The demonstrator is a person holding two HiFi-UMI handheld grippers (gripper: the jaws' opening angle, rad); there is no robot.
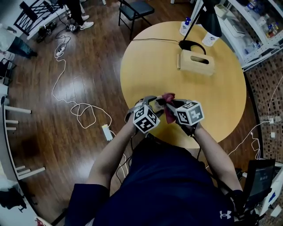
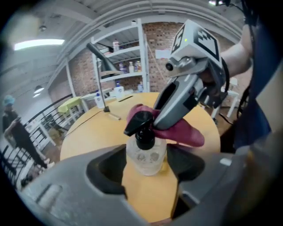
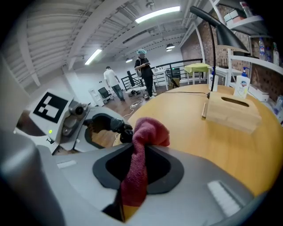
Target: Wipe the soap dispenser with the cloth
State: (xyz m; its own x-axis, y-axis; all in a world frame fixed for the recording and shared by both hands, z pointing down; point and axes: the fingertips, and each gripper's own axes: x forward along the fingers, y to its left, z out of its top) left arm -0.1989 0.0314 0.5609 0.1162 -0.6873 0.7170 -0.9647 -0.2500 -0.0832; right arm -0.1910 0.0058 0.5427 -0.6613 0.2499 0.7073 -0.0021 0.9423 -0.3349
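Observation:
A clear soap dispenser (image 2: 146,155) with a black pump head (image 2: 140,124) stands between my left gripper's (image 2: 146,164) jaws, which press on its two sides. My right gripper (image 3: 138,164) is shut on a dark red cloth (image 3: 140,145); the cloth's bunched top lies against the pump head (image 3: 118,130). In the head view both grippers meet over the near edge of the round wooden table (image 1: 221,97), left gripper (image 1: 152,102) on the left and the cloth (image 1: 168,109) between them. The bottle itself is hidden there.
A wooden tissue box (image 1: 196,62), a black desk lamp (image 1: 191,45) and two white bottles (image 1: 185,26) stand at the table's far side. Beyond it stands a chair (image 1: 135,9), shelving (image 1: 256,26) lines the right. Cables (image 1: 75,106) and a power strip (image 1: 107,131) lie on the floor.

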